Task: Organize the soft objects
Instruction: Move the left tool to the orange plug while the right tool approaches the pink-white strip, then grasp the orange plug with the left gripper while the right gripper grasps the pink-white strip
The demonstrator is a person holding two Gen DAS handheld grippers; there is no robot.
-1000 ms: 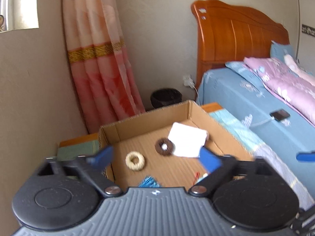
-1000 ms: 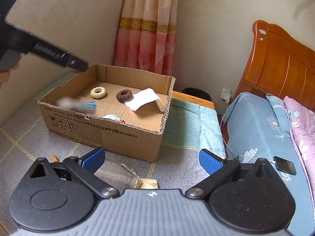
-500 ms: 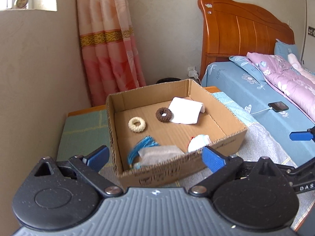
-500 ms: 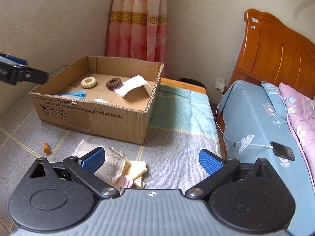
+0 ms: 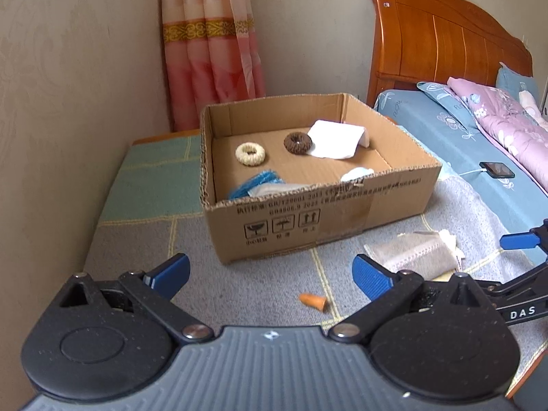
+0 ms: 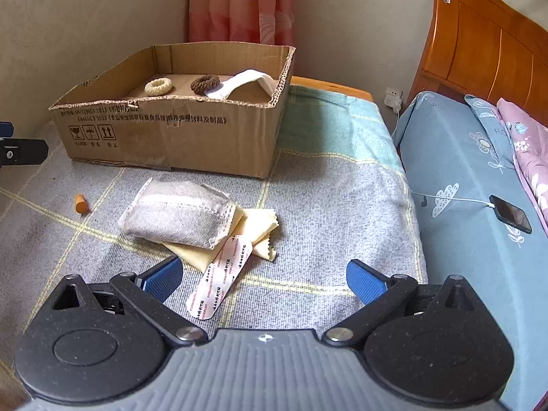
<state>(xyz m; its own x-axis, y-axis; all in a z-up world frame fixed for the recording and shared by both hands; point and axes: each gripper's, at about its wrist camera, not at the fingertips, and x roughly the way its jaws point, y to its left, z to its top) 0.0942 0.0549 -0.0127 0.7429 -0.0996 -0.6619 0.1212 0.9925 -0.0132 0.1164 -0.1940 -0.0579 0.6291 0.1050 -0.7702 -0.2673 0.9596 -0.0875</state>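
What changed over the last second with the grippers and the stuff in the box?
The left gripper pulled back from over the cardboard box, open and empty; a grey pouch now lies inside by the blue tassel, so it seems to have dropped it there. The right gripper moved in over the grey pouch, yellow cloth and bandage strip, open. Both hair ties, the white cloth and the orange earplug stayed put.

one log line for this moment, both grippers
left gripper open, empty | right gripper open, empty | grey pouch on blanket, outside box
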